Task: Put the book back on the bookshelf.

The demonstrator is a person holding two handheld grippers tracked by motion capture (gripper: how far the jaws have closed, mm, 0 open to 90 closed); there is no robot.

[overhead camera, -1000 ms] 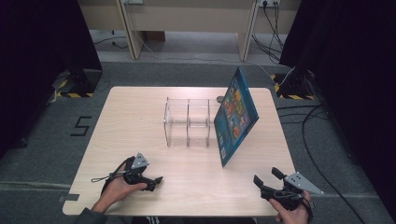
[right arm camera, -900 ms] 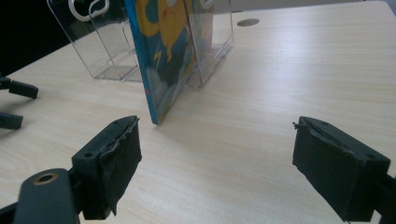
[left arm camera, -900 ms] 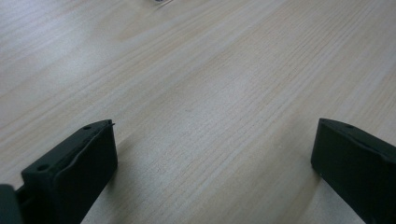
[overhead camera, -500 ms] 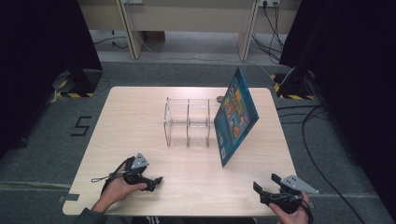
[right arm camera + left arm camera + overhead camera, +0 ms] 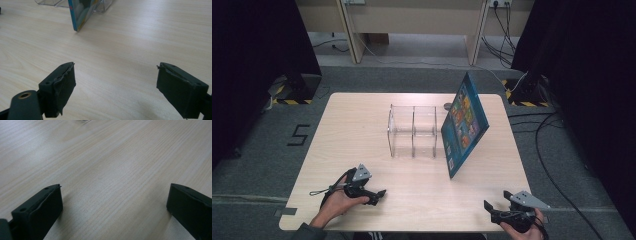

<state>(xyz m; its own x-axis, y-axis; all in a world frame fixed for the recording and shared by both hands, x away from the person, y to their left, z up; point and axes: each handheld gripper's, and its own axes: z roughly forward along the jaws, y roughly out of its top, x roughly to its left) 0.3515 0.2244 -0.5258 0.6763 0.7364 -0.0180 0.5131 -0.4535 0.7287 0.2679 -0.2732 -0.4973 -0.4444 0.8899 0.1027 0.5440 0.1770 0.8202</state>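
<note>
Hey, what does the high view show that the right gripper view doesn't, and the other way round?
The high view alone takes in the whole clear rack, the full tilted book leaning on it, the left gripper and both hands. The right gripper view alone gives a close look along the right gripper, its jaws wide apart over bare wood. Both share the table, the book's lower corner and part of the rack.

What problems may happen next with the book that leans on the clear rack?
1. The book stands tilted, only its lower edge on the table, leaning against the clear rack. A push from the open right gripper may make it slide or fall flat.
2. The rack looks light, so it may shift when the book is moved.
3. The left gripper is far from the rack and cannot steady it quickly.
</note>
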